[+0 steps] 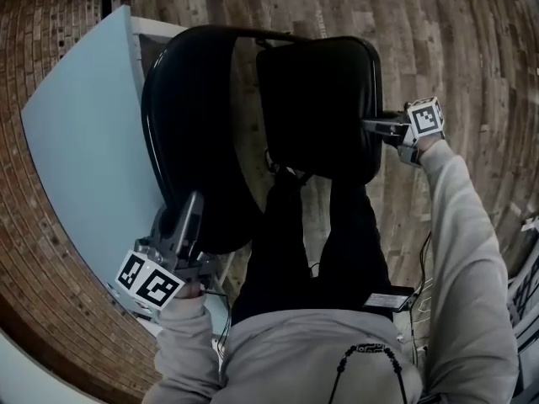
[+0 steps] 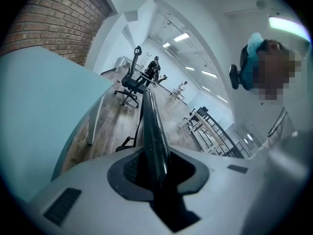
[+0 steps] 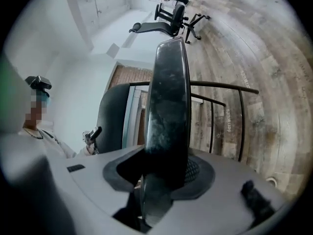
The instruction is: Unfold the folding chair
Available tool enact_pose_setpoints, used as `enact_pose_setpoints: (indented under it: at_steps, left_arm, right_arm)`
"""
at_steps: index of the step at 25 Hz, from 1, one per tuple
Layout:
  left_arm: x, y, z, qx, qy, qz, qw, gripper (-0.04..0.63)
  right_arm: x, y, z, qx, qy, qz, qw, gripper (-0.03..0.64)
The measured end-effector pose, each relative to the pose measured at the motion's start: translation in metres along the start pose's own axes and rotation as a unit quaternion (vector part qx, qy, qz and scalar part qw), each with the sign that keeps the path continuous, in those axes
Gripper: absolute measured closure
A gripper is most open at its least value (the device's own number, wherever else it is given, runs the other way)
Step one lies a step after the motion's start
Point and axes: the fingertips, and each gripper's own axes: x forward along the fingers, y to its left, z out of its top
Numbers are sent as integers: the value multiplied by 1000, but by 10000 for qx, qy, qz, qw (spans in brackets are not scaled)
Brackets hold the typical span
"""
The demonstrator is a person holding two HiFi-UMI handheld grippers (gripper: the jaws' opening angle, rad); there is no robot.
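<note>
While the person stands over it in black trousers (image 1: 307,242), the left hand-held gripper (image 1: 194,213) at near left is clenched on the thin rim of the backrest (image 1: 189,116) of the folding chair (image 1: 253,133). In the left gripper view that dark rim runs straight away from between the jaws. Further right, the right hand-held gripper (image 1: 370,126) grasps the right edge of the seat (image 1: 320,108), whose thick black panel stands edge-on between its jaws in the right gripper view.

The chair stands on the wooden floor (image 1: 472,40), just in front of the person's legs. Backrest at left and seat at right both run lengthwise from near to far, with a gap between them. A thin tube (image 1: 253,34) bridges them at the far end. A light-blue table (image 1: 84,141) lies beside the backrest on the left. Far off, an office chair (image 2: 129,80) stands.
</note>
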Motion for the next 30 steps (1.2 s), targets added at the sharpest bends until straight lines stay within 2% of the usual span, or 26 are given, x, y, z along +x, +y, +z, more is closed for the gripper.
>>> enact_pose_setpoints:
  at_steps: [2, 7, 13, 19, 24, 30]
  left_arm:
    - [7, 0, -5, -29, 3, 19, 10000, 508]
    - [23, 11, -26, -227, -123, -59, 9996, 509]
    - [52, 15, -44, -343, -158, -121, 9992, 509]
    - [75, 22, -65, -383, -184, -149, 9990, 509]
    - [99, 15, -81, -449, -147, -249, 9986, 508]
    - [106, 17, -82, -417, -146, -209, 9988, 509]
  right_arm:
    - [-10, -15, -3, 25, 31, 238, 9997, 474]
    - [-45, -65, -3, -67, 102, 515, 9986, 460]
    - [-76, -127, -8, -11, 197, 1220, 9923, 460]
    - [-97, -184, -8, -22, 140, 1420, 9898, 446]
    - [-115, -226, -12, 45, -4, 1390, 9903, 430]
    - [-123, -233, -9, 58, -501, 1924, 9800, 428]
